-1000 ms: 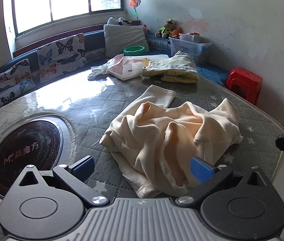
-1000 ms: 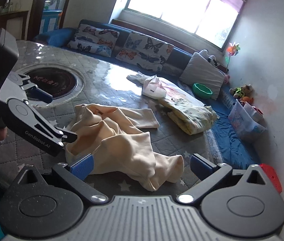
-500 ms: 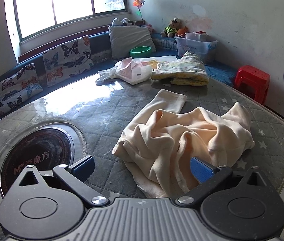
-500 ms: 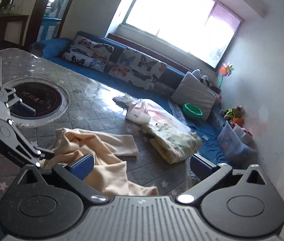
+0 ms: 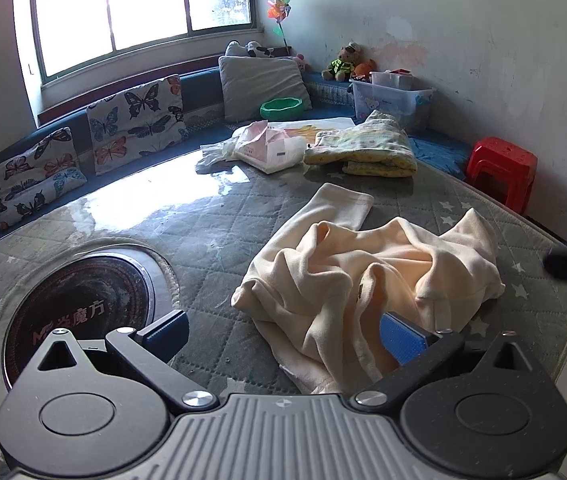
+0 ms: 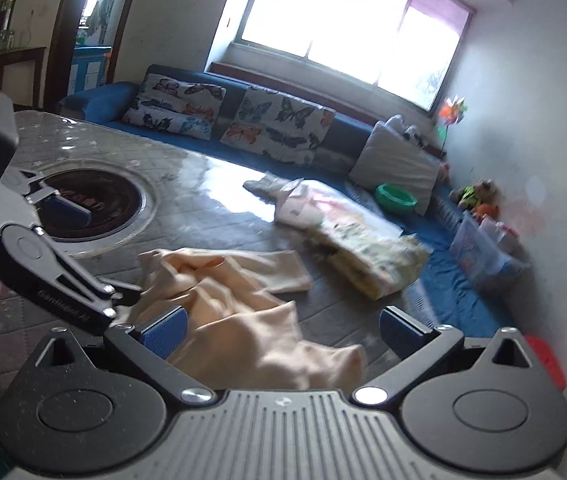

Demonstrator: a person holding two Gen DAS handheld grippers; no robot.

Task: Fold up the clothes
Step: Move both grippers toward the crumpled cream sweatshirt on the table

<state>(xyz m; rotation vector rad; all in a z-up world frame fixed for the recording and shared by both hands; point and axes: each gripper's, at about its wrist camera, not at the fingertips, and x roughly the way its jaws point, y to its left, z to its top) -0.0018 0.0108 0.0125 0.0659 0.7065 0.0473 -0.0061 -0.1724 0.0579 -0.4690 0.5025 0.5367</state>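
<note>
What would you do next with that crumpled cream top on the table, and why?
Probably lower the left gripper onto the near edge of the cream garment and pinch it. The garment lies bunched on the quilted table, unfolded, and both sets of jaws stand open and empty; the right gripper hovers above it.

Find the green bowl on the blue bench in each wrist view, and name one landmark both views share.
Left wrist view: the green bowl sits upper centre, in front of the grey cushion.
Right wrist view: the green bowl sits right of centre, at the foot of the same grey cushion.
Shared landmark: the pinwheel by the window corner.
</note>
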